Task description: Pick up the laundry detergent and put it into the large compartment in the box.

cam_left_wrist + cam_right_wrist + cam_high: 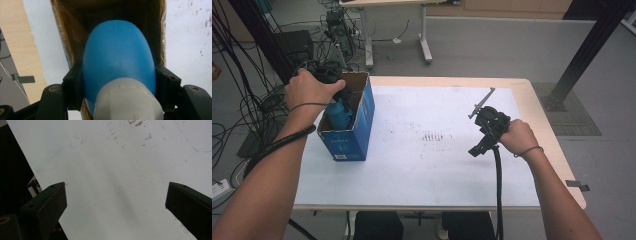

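Table point(452, 165) mid bare; left gripper point(334, 85) clamps blue bottle point(117, 60) in box point(362, 125).

- Left forearm point(259, 175) comes in from 7 o'clock and runs up toward 11 o'clock.
- Left hand point(309, 89) sits at 10 o'clock, knuckles up, wrapped over the left gripper point(337, 95), which points down.
- Left jaws are clamped, pads pressing from both sides.
- Right forearm point(557, 195) comes in from 5 o'clock.
- Right hand point(518, 137) sits at 3 o'clock, holding the right gripper point(484, 115), tipped toward 11 o'clock.
- Right jaws stand wide apart.
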Demonstrator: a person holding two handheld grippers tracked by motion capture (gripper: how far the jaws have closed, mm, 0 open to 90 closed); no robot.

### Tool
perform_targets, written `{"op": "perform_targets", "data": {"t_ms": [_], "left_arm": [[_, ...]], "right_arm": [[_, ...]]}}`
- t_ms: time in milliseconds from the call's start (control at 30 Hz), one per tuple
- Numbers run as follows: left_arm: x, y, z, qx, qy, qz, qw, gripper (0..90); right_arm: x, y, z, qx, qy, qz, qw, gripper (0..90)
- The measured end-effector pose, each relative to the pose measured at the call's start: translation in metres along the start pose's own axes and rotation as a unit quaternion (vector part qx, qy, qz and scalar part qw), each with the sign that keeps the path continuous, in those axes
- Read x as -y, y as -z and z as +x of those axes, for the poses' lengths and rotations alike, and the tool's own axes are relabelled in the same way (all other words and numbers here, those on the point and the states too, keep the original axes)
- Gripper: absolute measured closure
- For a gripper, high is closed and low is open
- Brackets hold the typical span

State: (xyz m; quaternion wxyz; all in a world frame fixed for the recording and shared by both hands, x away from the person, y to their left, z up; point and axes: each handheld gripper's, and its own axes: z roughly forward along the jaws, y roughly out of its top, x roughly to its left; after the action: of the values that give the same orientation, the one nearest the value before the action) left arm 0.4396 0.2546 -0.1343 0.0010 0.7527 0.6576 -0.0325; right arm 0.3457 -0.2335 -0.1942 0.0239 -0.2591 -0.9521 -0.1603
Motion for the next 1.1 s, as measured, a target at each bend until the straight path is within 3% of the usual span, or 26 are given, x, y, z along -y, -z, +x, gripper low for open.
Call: {"op": "perform_targets", "data": {"t_ms": [600,1100], "left_arm": [[-0.005,-0.022,-0.004,-0.007,-0.007,0.011,0.9999,37.2],[-0.004,-0.031,-0.007,-0.014,-0.014,0.014,0.9997,37.2]], "right_arm": [[0.004,-0.003,-0.002,-0.001,-0.005,0.000,1.0000,3.8],[0.005,-0.004,-0.002,-0.001,-0.008,0.000,1.0000,3.8]]}}
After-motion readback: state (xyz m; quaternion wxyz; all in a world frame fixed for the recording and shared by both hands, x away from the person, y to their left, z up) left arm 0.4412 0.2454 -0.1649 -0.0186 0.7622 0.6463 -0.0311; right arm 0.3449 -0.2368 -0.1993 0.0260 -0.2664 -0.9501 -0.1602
